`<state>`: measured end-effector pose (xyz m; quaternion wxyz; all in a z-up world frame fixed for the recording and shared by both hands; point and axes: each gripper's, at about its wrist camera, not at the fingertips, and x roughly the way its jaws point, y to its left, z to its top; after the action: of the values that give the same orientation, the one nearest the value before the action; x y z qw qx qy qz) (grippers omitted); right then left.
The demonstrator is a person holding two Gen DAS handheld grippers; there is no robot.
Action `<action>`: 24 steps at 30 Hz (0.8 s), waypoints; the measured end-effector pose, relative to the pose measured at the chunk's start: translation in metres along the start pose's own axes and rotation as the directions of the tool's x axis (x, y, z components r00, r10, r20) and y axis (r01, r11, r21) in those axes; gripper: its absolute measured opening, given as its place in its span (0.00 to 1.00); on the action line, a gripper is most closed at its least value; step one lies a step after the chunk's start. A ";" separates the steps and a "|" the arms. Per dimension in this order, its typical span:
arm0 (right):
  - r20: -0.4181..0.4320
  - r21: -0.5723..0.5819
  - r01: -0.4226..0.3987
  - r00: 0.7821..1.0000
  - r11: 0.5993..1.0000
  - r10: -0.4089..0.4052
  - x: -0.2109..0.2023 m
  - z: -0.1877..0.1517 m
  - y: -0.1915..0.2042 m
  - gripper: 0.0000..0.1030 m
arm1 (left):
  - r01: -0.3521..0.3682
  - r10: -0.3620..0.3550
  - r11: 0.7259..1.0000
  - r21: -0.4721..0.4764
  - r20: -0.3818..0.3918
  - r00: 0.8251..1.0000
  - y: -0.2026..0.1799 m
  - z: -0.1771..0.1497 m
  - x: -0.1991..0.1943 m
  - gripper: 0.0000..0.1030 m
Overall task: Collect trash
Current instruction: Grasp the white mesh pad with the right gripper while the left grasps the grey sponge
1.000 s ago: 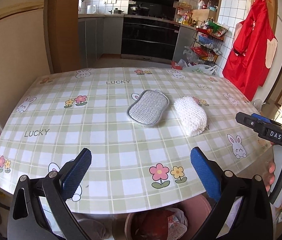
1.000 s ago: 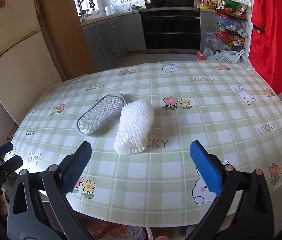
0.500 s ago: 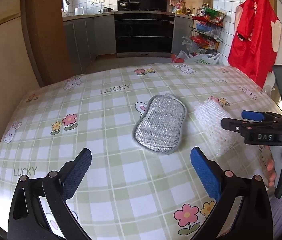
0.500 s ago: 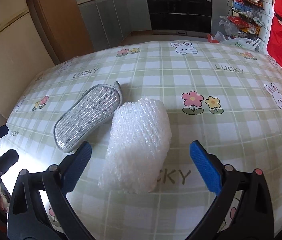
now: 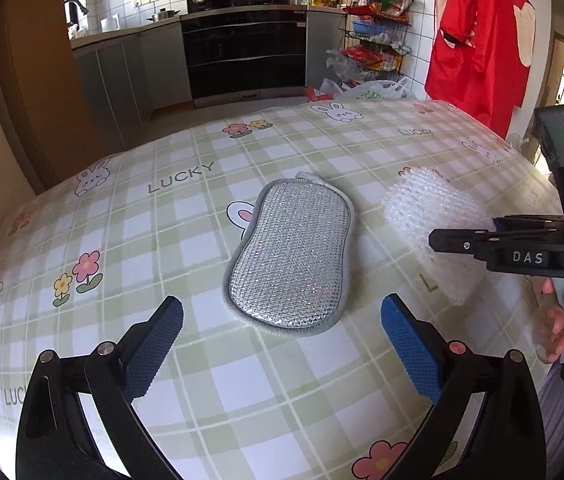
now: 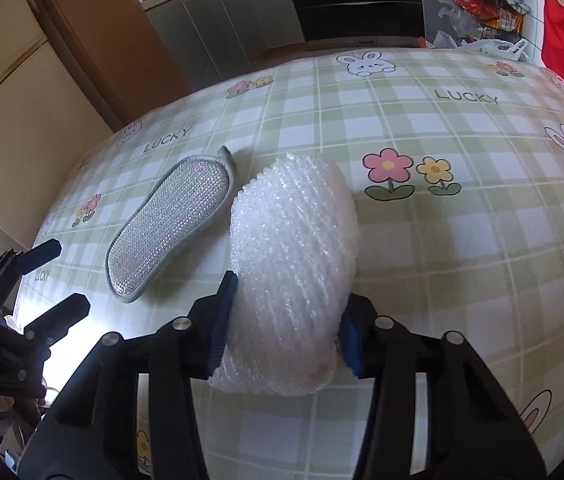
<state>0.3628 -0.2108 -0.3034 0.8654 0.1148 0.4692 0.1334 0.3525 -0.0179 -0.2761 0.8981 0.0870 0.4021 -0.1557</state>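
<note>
While both lie on one table point(image 5: 321, 380): one scrubber point(image 5: 291, 256) before spread left hand-held gripper point(image 5: 282, 344), one bubble-wrap roll point(image 6: 293, 264) in just-closed right hand-held gripper point(image 6: 287, 320).

Right tool point(image 6: 285, 328): jaws just closed in, blue pads pressed on both flanks of bubble-wrap roll point(image 6: 293, 248). Roll resting on checked counter point(image 6: 441, 260). Silver scrub pad point(image 6: 170, 224) flat, just beside roll. Left tool point(image 6: 56, 280) at left edge, jaws apart.

A home kitchen. Beyond the table point(image 5: 210, 360) with its bunny-and-flower oilcloth stand a black oven point(image 5: 246, 56) with pots above, grey cabinets point(image 5: 122, 76) to its left, a wire rack point(image 5: 373, 36) of groceries and a red apron point(image 5: 477, 40) to its right.
</note>
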 end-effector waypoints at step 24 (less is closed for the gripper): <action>0.065 0.070 -0.034 0.997 0.997 0.030 -0.035 -0.005 -0.021 0.46 | 0.105 -0.107 0.994 -0.025 -0.238 0.965 0.009 0.054 0.103 0.94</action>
<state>0.3430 -0.2419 -0.2859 0.8730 0.1572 0.4439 0.1267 0.4577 -0.0463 -0.3171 0.8341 0.0779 0.5121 -0.1894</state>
